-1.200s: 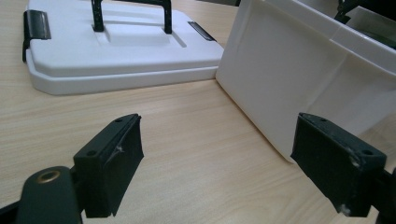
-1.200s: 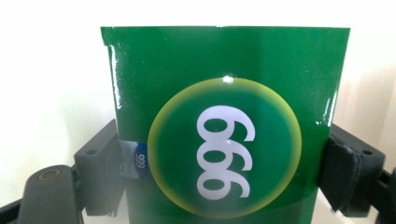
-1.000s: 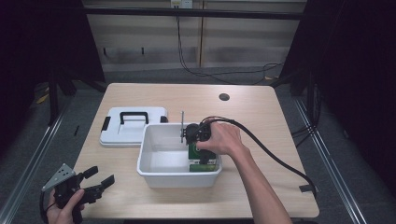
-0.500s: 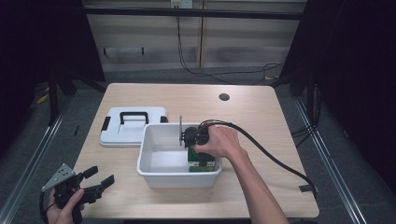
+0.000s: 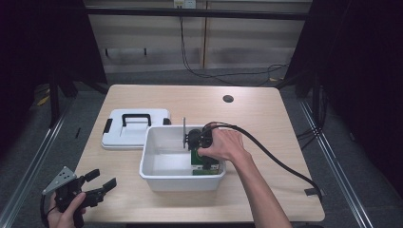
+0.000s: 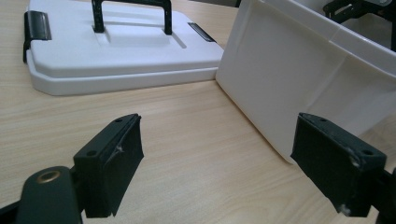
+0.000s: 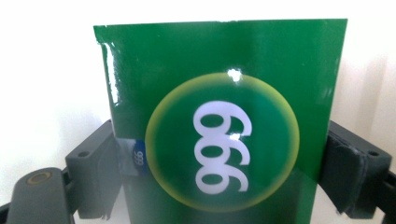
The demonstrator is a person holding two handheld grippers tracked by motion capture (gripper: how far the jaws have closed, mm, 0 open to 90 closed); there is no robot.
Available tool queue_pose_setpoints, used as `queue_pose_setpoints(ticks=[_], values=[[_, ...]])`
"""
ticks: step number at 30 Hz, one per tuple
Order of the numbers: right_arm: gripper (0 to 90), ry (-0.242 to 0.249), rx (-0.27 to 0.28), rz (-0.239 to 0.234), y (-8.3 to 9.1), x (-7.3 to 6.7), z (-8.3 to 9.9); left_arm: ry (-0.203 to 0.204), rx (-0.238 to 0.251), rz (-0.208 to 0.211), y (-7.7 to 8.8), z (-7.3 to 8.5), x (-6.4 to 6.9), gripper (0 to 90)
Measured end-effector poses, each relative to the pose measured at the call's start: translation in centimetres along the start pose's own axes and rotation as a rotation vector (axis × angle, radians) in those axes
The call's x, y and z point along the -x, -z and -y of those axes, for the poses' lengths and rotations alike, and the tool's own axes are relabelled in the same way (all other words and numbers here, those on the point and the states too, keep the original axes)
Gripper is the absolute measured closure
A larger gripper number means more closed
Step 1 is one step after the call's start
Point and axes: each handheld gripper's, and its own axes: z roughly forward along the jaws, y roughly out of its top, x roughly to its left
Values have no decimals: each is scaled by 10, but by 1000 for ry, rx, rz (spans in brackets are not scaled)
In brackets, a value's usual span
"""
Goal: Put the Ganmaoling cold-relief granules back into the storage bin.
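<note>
The person's right forearm is reaching forward from the table's near edge, the right hand point(image 5: 227, 145) bending down at the wrist so the right gripper point(image 5: 205, 159) is pointing into the white bin point(image 5: 157, 176). Its jaws are pressing on both sides of a green box point(image 7: 219, 126) that is sitting between them inside the bin. The left hand point(image 5: 66, 211) is resting low at the near corner, holding the left gripper point(image 5: 102, 183) with jaws spread wide and nothing between them. Ahead of this gripper a white lid point(image 6: 126, 51) is lying flat just beside the bin.
</note>
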Motion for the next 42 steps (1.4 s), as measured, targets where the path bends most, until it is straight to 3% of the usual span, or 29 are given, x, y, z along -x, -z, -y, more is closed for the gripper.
queue_pose_setpoints(ticks=[14,24,28,31,34,38,42], values=[[97,0,47,-14,11,0,4,-2,-4,1,-1,0,-1,159],[113,-44,111,-16,30,1,18,4,-9,-2,-2,0,-1,159],[132,-64,196,-21,41,1,27,0,-10,-1,-4,0,0,159],[133,-75,221,-26,45,1,30,8,-9,-1,-3,0,-1,159],[141,-78,246,-8,49,1,34,0,-8,-1,-2,0,-1,159],[155,-98,318,27,56,-3,39,-8,-9,1,-2,-1,1,159],[162,-139,382,38,62,-6,45,-5,-10,-4,-2,0,0,159]])
